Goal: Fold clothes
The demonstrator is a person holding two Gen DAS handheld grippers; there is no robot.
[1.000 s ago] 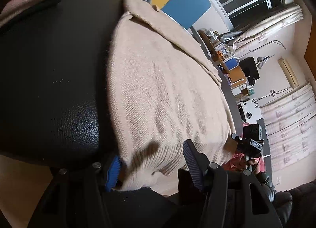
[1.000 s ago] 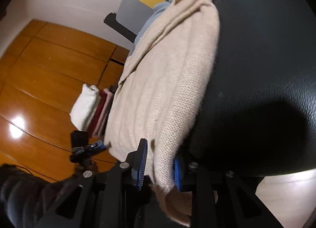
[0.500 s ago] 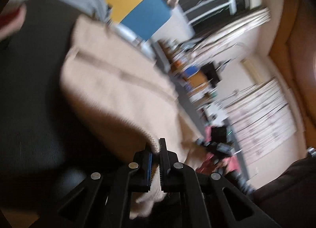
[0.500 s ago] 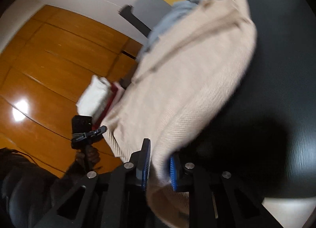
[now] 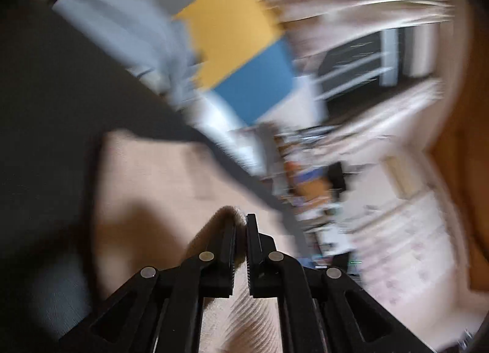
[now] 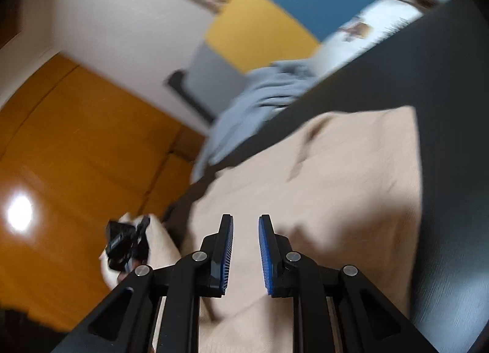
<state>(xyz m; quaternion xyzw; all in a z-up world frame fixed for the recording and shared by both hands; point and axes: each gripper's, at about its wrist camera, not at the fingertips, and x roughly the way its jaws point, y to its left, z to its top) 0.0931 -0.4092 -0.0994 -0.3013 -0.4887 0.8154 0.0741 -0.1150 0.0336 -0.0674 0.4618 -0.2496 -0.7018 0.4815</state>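
Observation:
A beige knit sweater lies on a black leather surface. My left gripper is shut on a raised fold of the sweater's edge, which pokes out between the jaws. In the right wrist view the sweater lies spread and folded over, and my right gripper hovers over it with the jaws apart and nothing between them. The left gripper also shows there at the sweater's left edge. Both views are motion-blurred.
A grey-blue garment lies bunched at the far edge of the black surface. Behind it stands a yellow, blue and grey panel. Orange wooden flooring is at the left; a cluttered desk and curtains at the right.
Both grippers swung the sweater's near edge forward over itself. My right gripper opened and let go of the sweater. My left gripper stays shut on the fold.

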